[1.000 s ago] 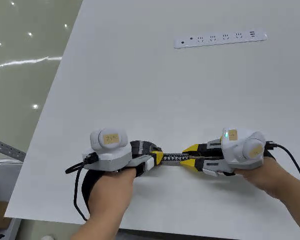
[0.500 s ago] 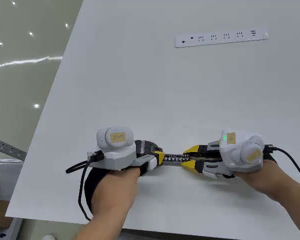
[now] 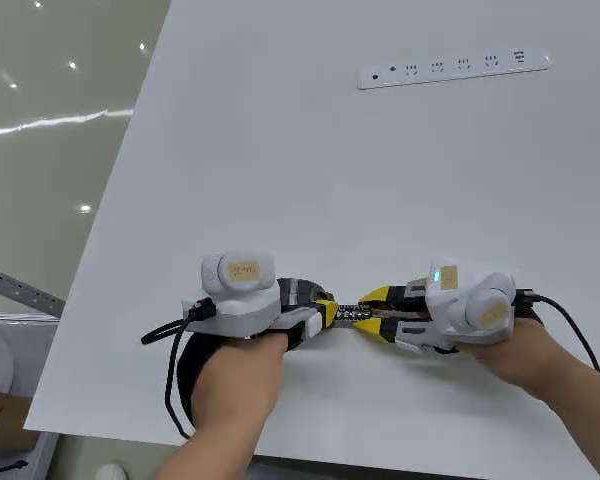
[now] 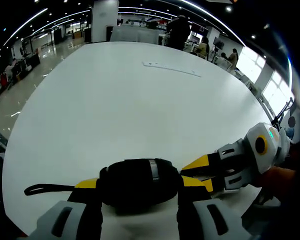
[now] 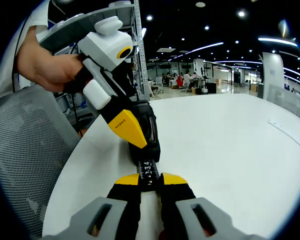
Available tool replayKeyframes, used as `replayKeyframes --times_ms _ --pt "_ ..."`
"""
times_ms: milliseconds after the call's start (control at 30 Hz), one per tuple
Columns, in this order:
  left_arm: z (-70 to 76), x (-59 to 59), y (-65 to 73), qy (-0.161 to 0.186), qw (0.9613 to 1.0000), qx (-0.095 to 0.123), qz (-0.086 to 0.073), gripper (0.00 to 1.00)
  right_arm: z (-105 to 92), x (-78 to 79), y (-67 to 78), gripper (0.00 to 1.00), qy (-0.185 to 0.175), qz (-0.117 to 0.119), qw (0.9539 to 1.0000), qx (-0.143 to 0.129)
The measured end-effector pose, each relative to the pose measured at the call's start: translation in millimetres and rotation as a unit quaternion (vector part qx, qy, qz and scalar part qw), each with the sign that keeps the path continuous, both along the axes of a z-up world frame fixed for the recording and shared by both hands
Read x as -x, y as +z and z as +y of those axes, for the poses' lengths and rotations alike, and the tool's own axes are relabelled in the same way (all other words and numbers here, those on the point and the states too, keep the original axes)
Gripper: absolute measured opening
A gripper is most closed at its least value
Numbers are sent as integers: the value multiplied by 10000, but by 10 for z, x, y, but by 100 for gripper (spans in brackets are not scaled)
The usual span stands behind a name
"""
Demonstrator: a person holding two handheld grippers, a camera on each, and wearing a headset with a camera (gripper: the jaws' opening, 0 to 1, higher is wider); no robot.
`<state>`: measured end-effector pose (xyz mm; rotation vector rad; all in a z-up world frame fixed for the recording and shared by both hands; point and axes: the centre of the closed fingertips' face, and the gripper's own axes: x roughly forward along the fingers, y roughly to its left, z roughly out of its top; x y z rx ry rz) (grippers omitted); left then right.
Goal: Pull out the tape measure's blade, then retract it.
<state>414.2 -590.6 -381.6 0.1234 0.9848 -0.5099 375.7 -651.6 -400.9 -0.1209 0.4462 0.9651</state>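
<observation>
**While only a short run of blade is showing, the job is sitting unfinished**

Since the blade is spanning just the small gap between the case and the right gripper, we are judging the task to be partway through at best. We are not able to tell from this alone whether the blade is starting its pull or nearing the end of its return. Either way it is not lying fully home in the case, so at least the last of the retraction is waiting to be done.

The left gripper is clamping the case from both sides, its jaws standing apart by the case's width. The right gripper is pinching the blade's free end, its jaws standing almost together. The hook itself is hiding between the yellow tips.

The tape measure is sitting well apart from the strip, on our side of it. It is seeming to rest on the table, though we are not able to confirm contact. The case is looking black, rounded and squat, with a pale band across its top. A dark strap is trailing from the end away from the blade. The blade is looking narrow, flat and dark, and is running straight between the two grippers. Pale numerals are showing along it in the right gripper view.
</observation>
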Motion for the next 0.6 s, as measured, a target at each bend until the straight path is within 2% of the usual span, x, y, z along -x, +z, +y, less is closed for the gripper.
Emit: replayKeyframes --times_ms 133,300,433,600 --pt "6 -5 1 73 9999 56 69 57 20 -39 -7 12 -68 -42 10000 -24" --pt "10 1 0 59 10000 71 30 57 40 -52 -3 12 -43 46 9999 -113" --pt "10 -5 1 79 9999 110 47 58 49 -29 -6 12 57 -33 10000 72" --pt "20 1 2 60 9998 167 101 57 31 -35 -4 12 38 13 10000 -64"
